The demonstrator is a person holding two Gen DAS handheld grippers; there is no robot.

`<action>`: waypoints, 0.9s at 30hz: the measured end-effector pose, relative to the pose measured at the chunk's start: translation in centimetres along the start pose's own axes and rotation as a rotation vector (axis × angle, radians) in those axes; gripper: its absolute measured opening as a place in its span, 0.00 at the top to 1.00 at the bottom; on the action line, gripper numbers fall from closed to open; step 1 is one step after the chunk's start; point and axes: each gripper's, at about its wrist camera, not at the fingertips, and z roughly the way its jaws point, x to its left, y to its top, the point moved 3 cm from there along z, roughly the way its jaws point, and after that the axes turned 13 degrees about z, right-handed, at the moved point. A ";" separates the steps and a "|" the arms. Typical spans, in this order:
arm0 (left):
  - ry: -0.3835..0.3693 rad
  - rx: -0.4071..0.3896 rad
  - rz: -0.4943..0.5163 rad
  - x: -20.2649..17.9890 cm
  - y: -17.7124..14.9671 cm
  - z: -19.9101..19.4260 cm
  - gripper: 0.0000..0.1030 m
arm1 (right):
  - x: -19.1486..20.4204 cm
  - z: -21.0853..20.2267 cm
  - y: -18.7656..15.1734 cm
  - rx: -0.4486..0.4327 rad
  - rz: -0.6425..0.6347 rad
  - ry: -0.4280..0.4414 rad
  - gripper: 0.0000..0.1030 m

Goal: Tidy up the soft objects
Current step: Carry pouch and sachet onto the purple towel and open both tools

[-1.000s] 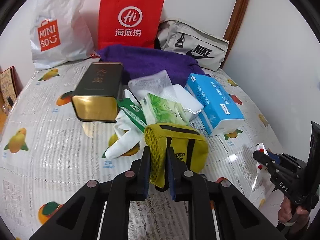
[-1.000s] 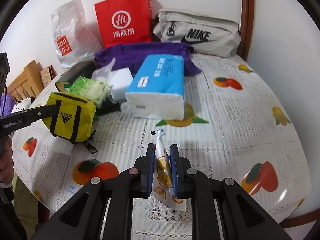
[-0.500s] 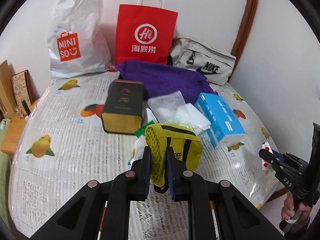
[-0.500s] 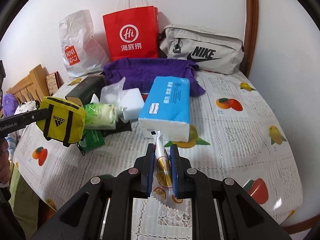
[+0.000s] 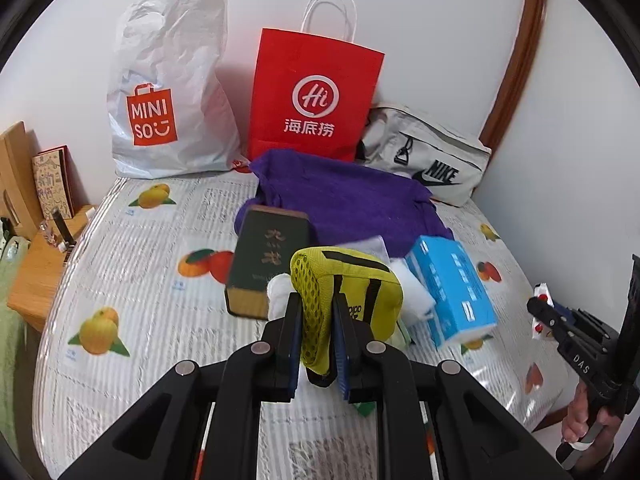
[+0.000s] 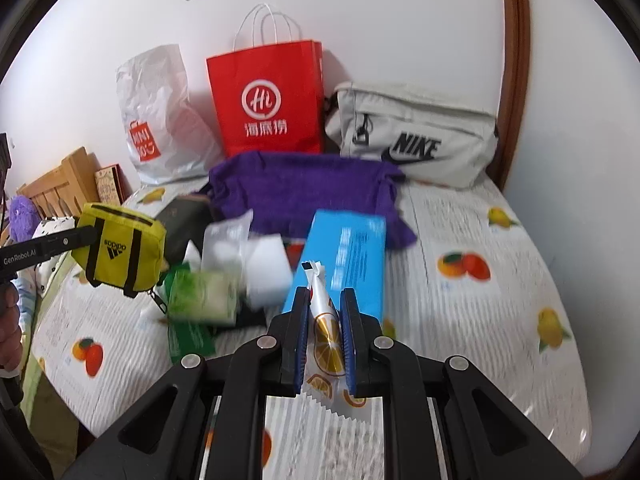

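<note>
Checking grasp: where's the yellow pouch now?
The yellow pouch is clamped in the left gripper, lifted off the table, in front of the dark tin.

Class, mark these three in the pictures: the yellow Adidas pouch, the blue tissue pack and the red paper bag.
yellow Adidas pouch (image 6: 120,254): right wrist view, on its logo face.
blue tissue pack (image 5: 452,284): left wrist view, on its top face.
red paper bag (image 5: 314,100): left wrist view, on the round white logo.

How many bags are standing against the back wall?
3: white Miniso plastic bag on the left, red paper bag in the middle, grey Nike bag on the right. Others may be hidden behind them.
</note>
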 end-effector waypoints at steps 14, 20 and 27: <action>0.035 -0.022 0.005 1.7 6.6 2.3 0.86 | 1.2 3.8 6.9 -0.038 0.001 0.038 0.85; 0.053 -0.006 0.000 3.2 8.7 5.2 0.86 | 1.1 6.5 9.2 -0.019 -0.008 0.031 0.85; 0.022 0.029 0.005 3.9 10.8 9.8 0.86 | 1.0 10.3 11.8 -0.002 -0.005 0.034 0.85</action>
